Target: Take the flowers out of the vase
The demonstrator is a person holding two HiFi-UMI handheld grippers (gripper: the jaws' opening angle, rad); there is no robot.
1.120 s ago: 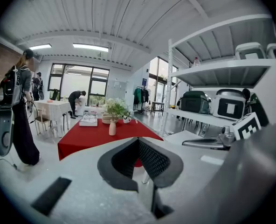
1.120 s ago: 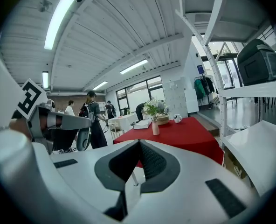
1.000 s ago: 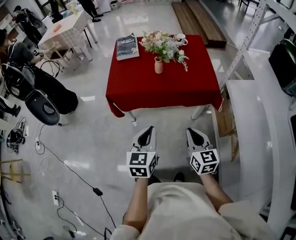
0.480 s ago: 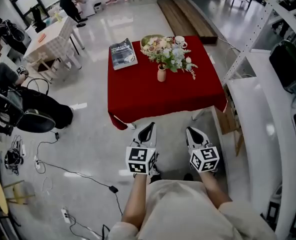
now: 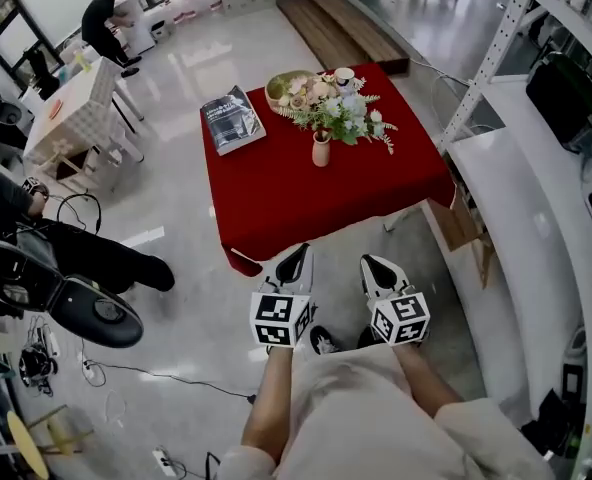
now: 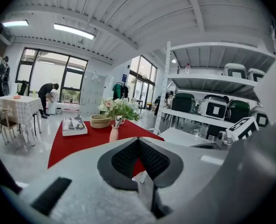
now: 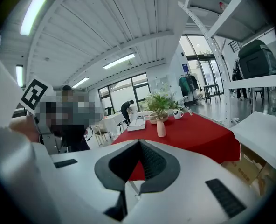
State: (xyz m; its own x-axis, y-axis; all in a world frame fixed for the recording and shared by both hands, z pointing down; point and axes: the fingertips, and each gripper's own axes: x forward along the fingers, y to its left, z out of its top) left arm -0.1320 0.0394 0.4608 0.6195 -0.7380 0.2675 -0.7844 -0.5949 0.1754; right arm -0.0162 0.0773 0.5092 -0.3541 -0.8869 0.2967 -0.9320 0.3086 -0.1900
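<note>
**Tongs shut, vase well ahead at twelve o'clock**

Both tongs are sitting closed and empty. The left gripper and right gripper are hovering over the floor, just short of the red table. The vase is standing upright well ahead at twelve o'clock, with the flowers spreading above it and a book at its ten o'clock. As I judge it, both jaws need opening first — one steadying the vase body, the other gripping the stems low and lifting straight up.
</note>
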